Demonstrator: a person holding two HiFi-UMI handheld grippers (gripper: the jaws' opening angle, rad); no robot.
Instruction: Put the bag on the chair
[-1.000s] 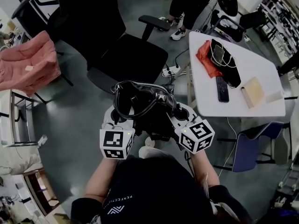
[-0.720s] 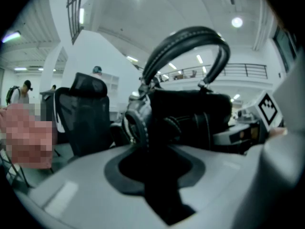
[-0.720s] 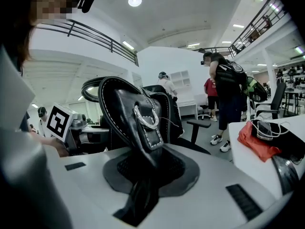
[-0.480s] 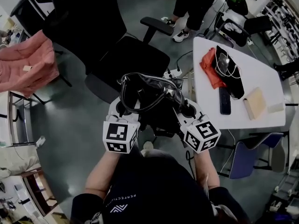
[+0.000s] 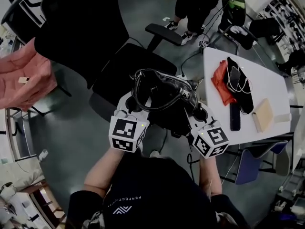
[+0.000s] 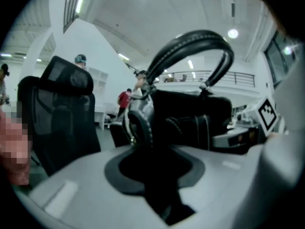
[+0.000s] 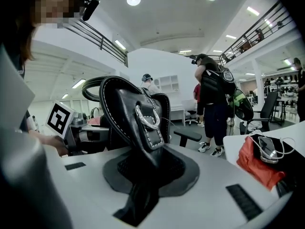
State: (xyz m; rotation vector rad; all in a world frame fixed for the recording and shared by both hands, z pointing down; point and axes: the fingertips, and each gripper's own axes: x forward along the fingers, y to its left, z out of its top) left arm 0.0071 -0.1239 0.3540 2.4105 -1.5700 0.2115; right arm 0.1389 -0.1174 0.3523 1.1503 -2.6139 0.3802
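A black leather bag [image 5: 164,95] with a looped handle hangs in the air between my two grippers, over the front edge of the black office chair's seat [image 5: 125,67]. My left gripper [image 5: 137,108] is shut on the bag's left end, where dark leather [image 6: 190,116] fills the jaws [image 6: 157,163]. At the bag's right end my right gripper [image 5: 191,109] is clamped on the strap tab with a metal ring [image 7: 143,118]. The right gripper [image 7: 145,173] shows leather pinched between its pads. The chair's backrest [image 5: 81,25] and armrest [image 5: 164,32] lie beyond the bag.
A white table [image 5: 271,87] stands at the right with a red cloth [image 5: 224,82], phones and a notebook on it. Pink fabric [image 5: 21,75] lies at the left. A person's legs [image 5: 198,6] stand beyond the chair. Cables run over the floor by the table.
Both grippers have carried the bag forward, from short of the chair to over the seat's front edge. Both grips look the same.
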